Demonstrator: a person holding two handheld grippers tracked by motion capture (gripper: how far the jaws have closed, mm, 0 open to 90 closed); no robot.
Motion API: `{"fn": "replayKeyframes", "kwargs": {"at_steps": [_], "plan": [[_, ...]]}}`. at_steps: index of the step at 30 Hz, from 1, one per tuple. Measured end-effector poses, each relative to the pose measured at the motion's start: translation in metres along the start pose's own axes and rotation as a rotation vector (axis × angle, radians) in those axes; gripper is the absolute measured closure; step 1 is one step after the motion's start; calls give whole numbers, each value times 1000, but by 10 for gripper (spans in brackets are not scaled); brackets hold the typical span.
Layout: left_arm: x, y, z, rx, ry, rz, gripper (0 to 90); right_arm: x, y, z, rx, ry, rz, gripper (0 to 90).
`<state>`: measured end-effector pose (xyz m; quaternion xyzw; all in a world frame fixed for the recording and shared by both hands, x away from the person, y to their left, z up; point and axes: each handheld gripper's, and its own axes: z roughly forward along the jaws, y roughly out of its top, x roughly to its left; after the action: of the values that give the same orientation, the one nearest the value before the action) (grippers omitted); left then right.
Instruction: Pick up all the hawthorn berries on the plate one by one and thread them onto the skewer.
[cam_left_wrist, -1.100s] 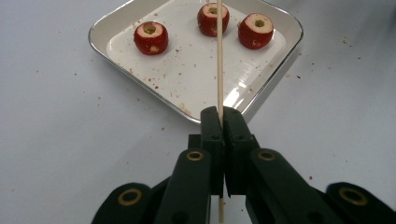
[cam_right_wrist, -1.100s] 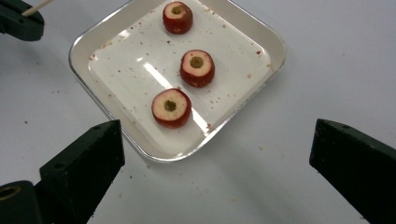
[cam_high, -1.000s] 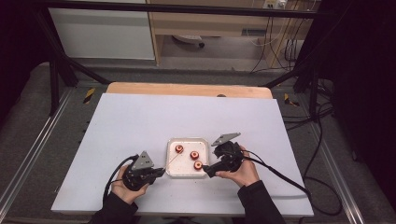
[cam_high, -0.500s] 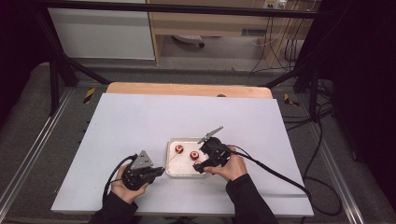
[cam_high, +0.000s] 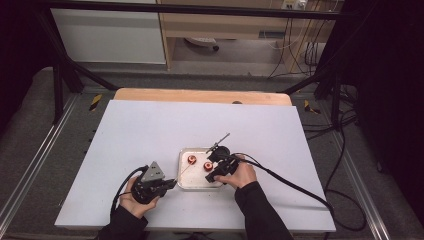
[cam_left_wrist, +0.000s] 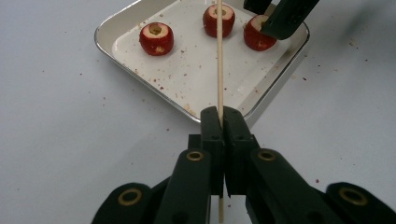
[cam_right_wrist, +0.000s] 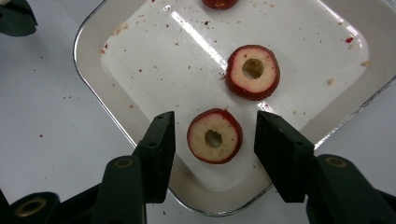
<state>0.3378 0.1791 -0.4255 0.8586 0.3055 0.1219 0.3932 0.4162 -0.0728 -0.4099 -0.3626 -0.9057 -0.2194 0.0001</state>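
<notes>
Third fruit slice (cam_right_wrist: 218, 3) cut off by top edge, skewer (cam_left_wrist: 219, 56) tip cropped

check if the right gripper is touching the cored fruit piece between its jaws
Apart. The right gripper view shows the right gripper straddling the cored fruit piece in the tray, with white tray floor visible between each jaw and the fruit.

- The left gripper (cam_high: 167, 184) is black, with a grey three-cornered plate (cam_high: 153, 172) on top.
- A black cable (cam_high: 121, 187) loops from its body.
- In the left gripper view the jaws are matt black blocks on black link arms, pinned by brass-coloured rivets (cam_left_wrist: 194, 155).
- The right gripper (cam_right_wrist: 214, 142) has the same black square pads and brass-ringed pivots (cam_right_wrist: 123, 162).
- A long black cable (cam_high: 295, 185) trails from it.
- The person wears dark, black-looking long sleeves (cam_high: 260, 212) reaching to both wrists.
</notes>
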Motion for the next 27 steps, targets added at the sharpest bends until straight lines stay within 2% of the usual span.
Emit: {"fn": "replayKeyframes", "kwargs": {"at_steps": [6, 22, 24, 27], "plan": [[0, 0, 0, 1, 0, 0, 881, -3, 2, 4, 9, 25, 19, 560], [-1, 0, 0, 1, 3, 3, 881, -6, 2, 6, 38, 37, 37, 601], [-1, 0, 0, 0, 4, 3, 881, -5, 3, 5, 34, 39, 46, 601], [-1, 0, 0, -5, 5, 1, 881, -5, 3, -3, -4, 58, 73, 603]]}}
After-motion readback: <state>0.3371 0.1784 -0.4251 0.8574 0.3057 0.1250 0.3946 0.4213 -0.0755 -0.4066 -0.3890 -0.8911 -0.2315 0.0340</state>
